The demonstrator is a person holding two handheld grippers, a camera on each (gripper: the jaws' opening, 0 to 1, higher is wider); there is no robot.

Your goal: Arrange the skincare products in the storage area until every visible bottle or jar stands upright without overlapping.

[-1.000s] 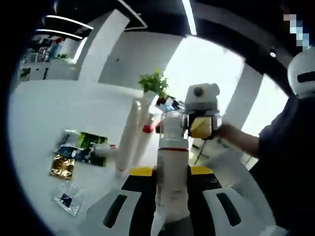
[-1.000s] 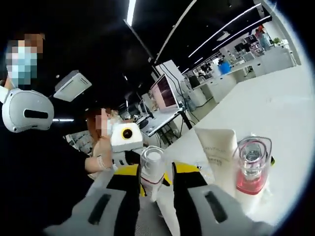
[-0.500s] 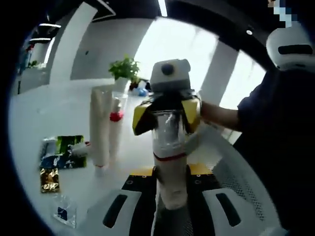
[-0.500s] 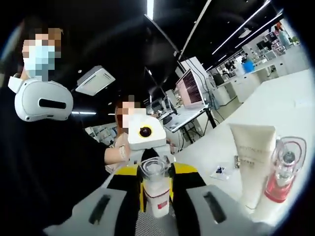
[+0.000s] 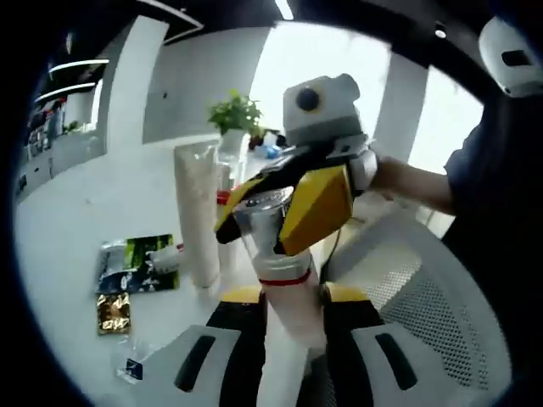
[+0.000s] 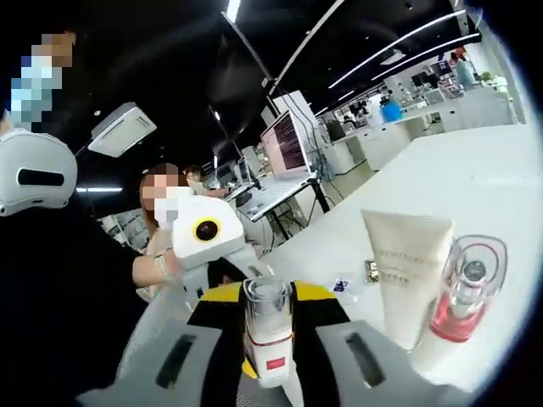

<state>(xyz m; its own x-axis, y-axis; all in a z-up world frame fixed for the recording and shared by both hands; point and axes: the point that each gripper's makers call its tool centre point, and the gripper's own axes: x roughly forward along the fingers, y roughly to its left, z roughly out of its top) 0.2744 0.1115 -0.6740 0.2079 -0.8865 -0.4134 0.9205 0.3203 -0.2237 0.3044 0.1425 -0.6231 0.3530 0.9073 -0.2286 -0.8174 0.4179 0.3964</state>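
Pinching one capped bottle (image 6: 268, 339) from opposite ends, both jaws meet beside a cream tube (image 6: 405, 271) and pink bottle (image 6: 462, 292).

- Your bottle (image 6: 268, 339): white, red band, clear cap.
- Your grippers (image 5: 284, 343) (image 6: 270, 356): yellow-and-black jaws.
- Tube (image 6: 405, 271): cream.
- Pink bottle (image 6: 462, 292): clear over pink.
- Sachets (image 5: 140, 259): green, blue, gold.

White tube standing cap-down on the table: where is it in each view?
Left gripper view: white tube stands left of centre, just left of the held bottle.
Right gripper view: same tube is right of centre, beside the pink-based bottle.
Shared landmark: the clear-capped, red-banded bottle between both grippers' jaws.
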